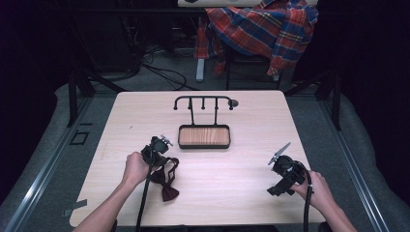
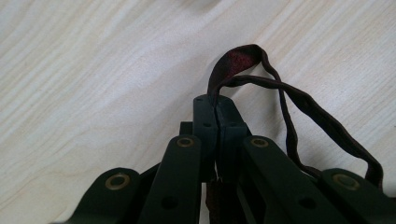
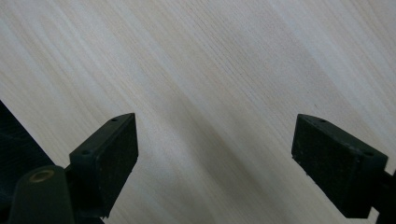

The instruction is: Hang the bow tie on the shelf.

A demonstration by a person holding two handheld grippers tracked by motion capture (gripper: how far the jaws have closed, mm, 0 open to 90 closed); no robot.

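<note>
Left claw (image 2: 215,105) clenched on the strap of the dark red bow tie (image 1: 167,181) lying on the tabletop (image 1: 232,179) near its front left; right claw (image 3: 215,154) released over bare wood; tie likely light, limp, best taken by strap or knot.

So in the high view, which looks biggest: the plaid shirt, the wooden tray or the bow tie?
1. plaid shirt, though it hangs farther back
2. wooden tray
3. bow tie, partly under the left claw
</note>
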